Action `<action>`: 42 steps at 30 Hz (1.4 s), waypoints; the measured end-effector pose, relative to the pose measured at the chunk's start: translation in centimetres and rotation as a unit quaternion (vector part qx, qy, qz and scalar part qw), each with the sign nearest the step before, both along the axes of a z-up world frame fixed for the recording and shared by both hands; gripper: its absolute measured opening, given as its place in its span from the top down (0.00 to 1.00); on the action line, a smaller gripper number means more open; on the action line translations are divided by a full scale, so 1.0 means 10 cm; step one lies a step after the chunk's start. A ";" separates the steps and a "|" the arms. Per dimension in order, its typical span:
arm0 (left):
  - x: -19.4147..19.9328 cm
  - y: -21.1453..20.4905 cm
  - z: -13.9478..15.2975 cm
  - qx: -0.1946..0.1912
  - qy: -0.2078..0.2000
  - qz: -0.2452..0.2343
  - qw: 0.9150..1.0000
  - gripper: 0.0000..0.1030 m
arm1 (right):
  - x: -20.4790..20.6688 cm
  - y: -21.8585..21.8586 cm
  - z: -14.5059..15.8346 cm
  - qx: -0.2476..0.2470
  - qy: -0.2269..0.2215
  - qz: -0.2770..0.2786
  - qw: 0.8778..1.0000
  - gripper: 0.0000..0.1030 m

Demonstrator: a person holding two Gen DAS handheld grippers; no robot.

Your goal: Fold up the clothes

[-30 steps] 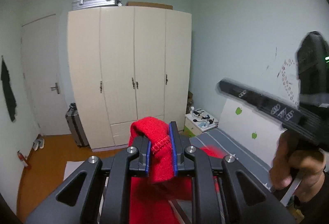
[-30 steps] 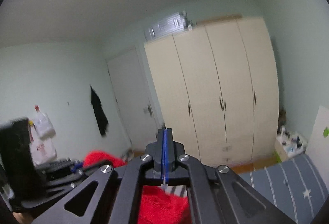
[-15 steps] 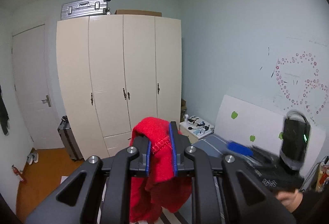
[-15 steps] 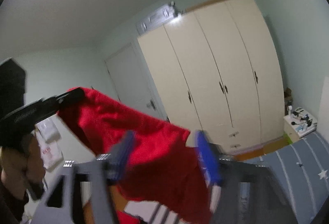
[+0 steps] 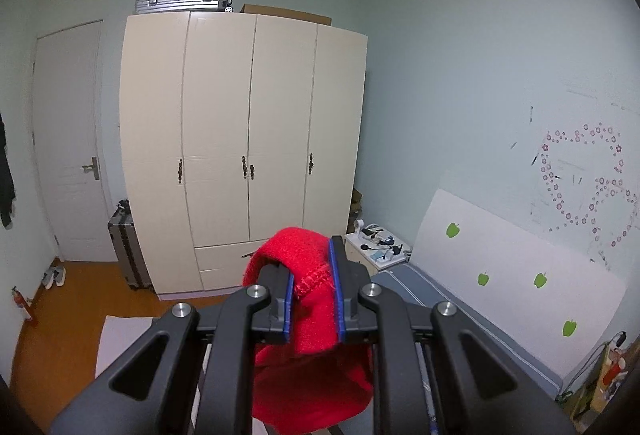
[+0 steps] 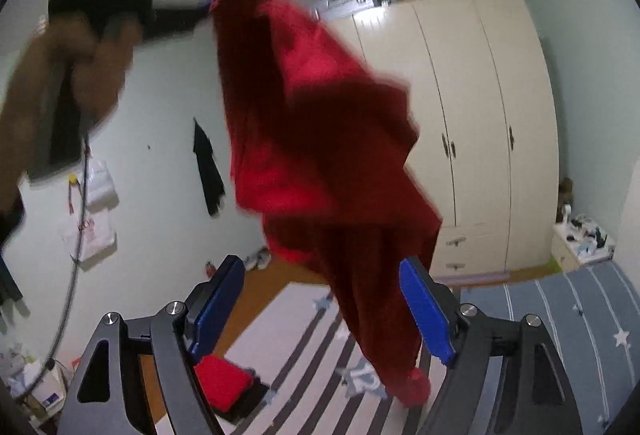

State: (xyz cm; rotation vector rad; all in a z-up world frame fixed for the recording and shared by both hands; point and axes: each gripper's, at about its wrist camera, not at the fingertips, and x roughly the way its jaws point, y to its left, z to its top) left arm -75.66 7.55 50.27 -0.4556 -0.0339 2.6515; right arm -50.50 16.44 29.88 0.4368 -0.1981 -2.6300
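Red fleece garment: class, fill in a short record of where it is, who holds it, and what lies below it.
garment: red fleece garment, hanging in the air
left gripper: shut on a bunched edge
right gripper: jaws opening, pads clear of the cloth
below: striped star-print bedsheet
also on sheet: folded red cloth
backdrop: cream four-door wardrobe

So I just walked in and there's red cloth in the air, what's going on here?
A person is folding clothes over a bed, with a gripper in each hand. The left gripper is shut on the top edge of a red garment and holds it up so it hangs down over the striped bedding. The right gripper is lower, its jaws opening, with the garment's lower part hanging between the blue pads, untouched. Another red piece lies folded on the bed.
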 end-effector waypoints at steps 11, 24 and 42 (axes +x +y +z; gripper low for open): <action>0.26 0.04 0.01 0.006 0.002 -0.005 1.000 0.88 | -0.33 -0.21 0.07 -0.050 -0.029 -0.031 0.998 0.26; 0.51 -0.11 0.05 0.003 0.015 -0.028 0.999 0.88 | -0.18 0.38 0.65 -0.060 0.073 -0.069 0.993 0.25; 0.58 -0.13 0.07 0.006 0.015 -0.059 0.998 0.88 | -0.36 0.35 0.82 0.020 0.153 -0.043 0.987 0.26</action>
